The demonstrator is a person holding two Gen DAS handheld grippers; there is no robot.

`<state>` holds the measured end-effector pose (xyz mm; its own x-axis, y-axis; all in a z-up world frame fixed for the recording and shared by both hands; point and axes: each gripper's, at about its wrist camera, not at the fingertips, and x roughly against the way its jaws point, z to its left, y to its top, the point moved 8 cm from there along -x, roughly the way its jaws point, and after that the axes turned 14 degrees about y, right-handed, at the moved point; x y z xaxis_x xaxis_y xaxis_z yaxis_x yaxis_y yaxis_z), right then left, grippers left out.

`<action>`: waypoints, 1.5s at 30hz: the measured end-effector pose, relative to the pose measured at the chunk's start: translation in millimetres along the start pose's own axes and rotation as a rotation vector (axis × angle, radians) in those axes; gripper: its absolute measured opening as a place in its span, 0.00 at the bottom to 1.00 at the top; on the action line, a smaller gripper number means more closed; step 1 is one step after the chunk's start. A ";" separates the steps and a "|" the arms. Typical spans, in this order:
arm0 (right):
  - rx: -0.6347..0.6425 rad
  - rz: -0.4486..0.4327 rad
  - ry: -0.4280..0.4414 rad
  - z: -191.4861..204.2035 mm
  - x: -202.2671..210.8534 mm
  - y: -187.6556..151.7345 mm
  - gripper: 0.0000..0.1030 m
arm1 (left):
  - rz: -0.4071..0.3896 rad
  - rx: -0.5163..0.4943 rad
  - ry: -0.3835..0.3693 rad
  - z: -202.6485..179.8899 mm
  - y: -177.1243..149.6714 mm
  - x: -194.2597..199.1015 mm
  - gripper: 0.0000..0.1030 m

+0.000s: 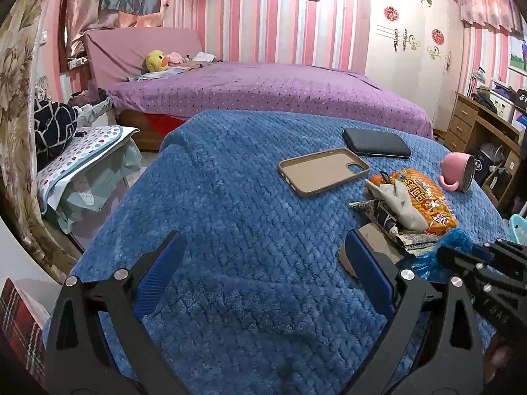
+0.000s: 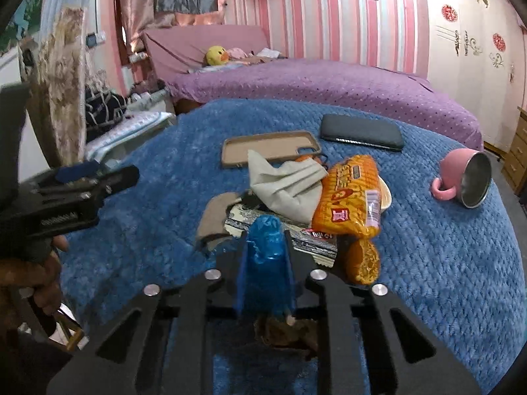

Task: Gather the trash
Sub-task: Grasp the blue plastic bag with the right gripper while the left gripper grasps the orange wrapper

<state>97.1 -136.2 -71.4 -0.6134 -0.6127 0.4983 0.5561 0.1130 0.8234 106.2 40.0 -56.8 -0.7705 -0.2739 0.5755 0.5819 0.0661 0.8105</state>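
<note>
One piece, the blue plastic bag (image 2: pixel 266 250), is pinched in the right tool (image 2: pixel 265 247); the left tool (image 1: pixel 260 273) gapes empty; the orange wrapper (image 2: pixel 349 194) and scraps remain near the bed's (image 2: pixel 444 263) right edge.

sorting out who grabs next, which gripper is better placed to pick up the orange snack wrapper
Left. The left gripper is open and empty near the pile; the right gripper is shut on blue plastic, beside the orange snack wrapper.

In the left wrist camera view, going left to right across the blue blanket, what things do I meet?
Tan phone case → dark phone → orange snack wrapper → tipped pink cup. The grey cloth and patterned wrapper overlap the orange one, so I left them out.
</note>
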 end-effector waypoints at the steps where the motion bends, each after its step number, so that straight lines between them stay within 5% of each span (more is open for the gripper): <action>1: -0.011 -0.028 0.023 0.6 6.3 3.8 0.11 | -0.001 0.003 -0.002 -0.1 0.5 0.5 0.92; 11: -0.049 -0.240 0.077 -19.8 71.5 31.5 0.10 | -0.018 -0.016 -0.034 -21.7 4.6 8.5 0.92; 17: -0.053 -0.331 0.006 -46.2 117.0 34.4 0.10 | -0.030 -0.010 -0.054 -40.0 9.3 15.4 0.92; 23: -0.052 -0.331 -0.134 -83.9 146.7 26.0 0.10 | -0.039 -0.023 -0.104 -82.2 16.6 25.0 0.92; 30: -0.097 -0.332 -0.188 -124.7 173.3 14.6 0.10 | -0.054 -0.076 -0.188 -167.3 25.9 35.5 0.92; 37: -0.131 -0.327 -0.186 -146.2 178.5 11.9 0.10 | 0.020 -0.140 -0.162 -229.9 19.0 13.0 0.92; 45: -0.160 -0.323 -0.171 -157.5 175.0 12.1 0.10 | 0.043 -0.207 -0.105 -254.2 9.9 -1.9 0.92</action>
<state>84.8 -365.3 -16.9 -0.8480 -0.4561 0.2698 0.3912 -0.1953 0.8994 179.5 -202.7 -77.5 -0.7606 -0.1729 0.6258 0.6472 -0.1259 0.7519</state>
